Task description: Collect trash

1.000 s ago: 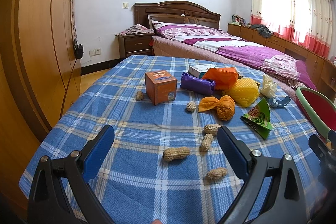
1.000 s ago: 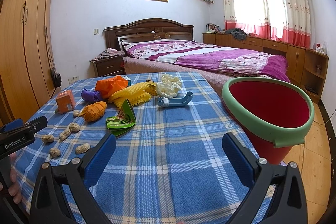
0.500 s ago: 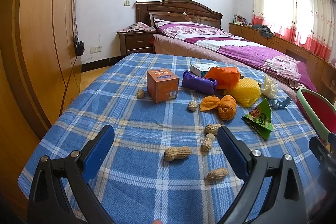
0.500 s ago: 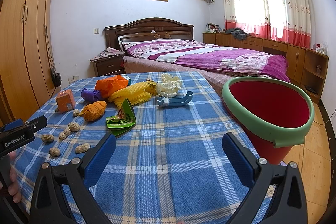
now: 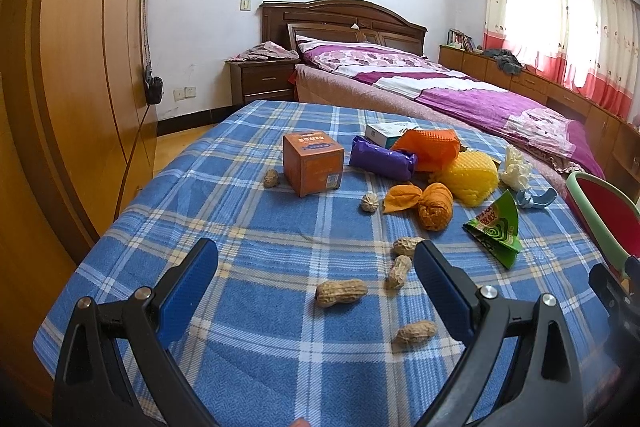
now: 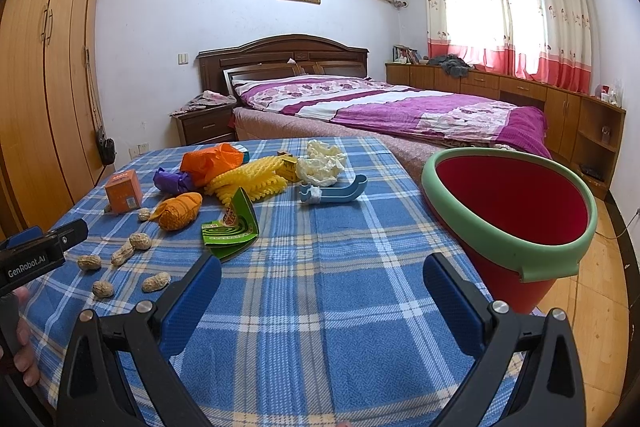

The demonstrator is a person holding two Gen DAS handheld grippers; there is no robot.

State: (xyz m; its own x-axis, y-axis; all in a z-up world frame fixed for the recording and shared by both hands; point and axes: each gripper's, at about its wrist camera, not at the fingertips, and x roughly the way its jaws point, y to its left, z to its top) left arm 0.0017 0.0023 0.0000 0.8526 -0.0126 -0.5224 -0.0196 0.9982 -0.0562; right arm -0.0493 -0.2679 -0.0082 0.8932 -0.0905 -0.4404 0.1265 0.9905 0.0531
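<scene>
Left gripper, fingers apart and empty, is nearer the peanut lying crosswise at its 12 o'clock; right gripper, likewise apart, has the bin at 2 o'clock.

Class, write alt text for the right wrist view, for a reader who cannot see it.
An open right gripper hovers over a blue plaid tablecloth strewn with trash: peanuts, a green wrapper, yellow foam netting, crumpled tissue and an orange box. A red bin with a green rim stands at the table's right edge, and a bed lies behind.
</scene>
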